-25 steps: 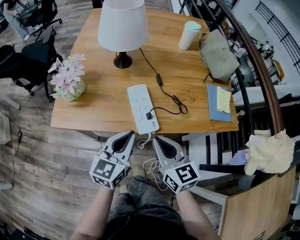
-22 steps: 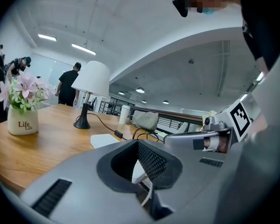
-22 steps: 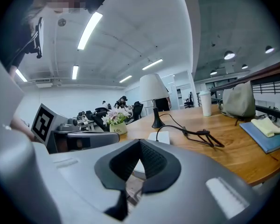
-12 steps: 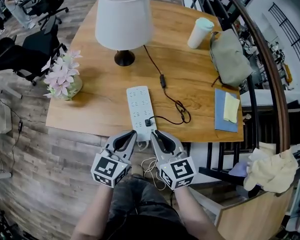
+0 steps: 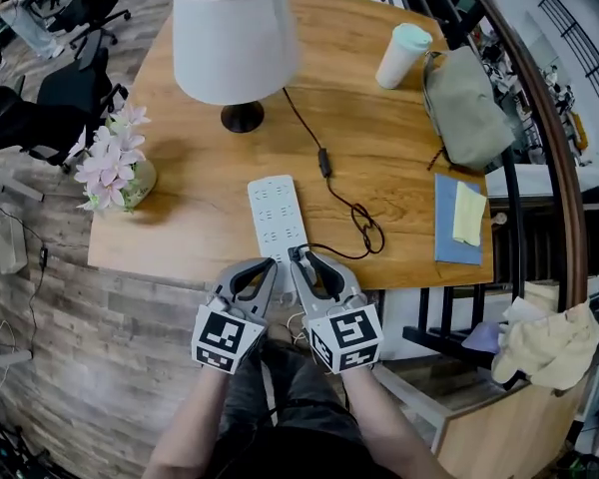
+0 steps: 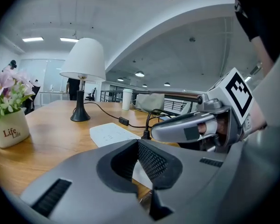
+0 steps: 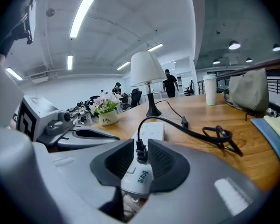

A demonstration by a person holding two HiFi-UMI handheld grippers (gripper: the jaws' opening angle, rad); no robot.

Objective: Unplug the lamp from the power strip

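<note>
Two grippers sit at the lower centre of the head view: the left gripper point(image 5: 271, 264) has its jaws closed on nothing, while the right gripper point(image 5: 304, 259) has its jaws opening around one black plug point(image 7: 139, 149), which is seated in the near end of one white power strip point(image 5: 277, 218), with the pads just clear of it. One cord point(image 5: 324, 163) runs up the table point(image 5: 399, 148) to one lamp point(image 5: 232, 38) at upper centre; one flower pot point(image 5: 115, 168) stands left, one cup point(image 5: 402, 53) upper right.
</note>
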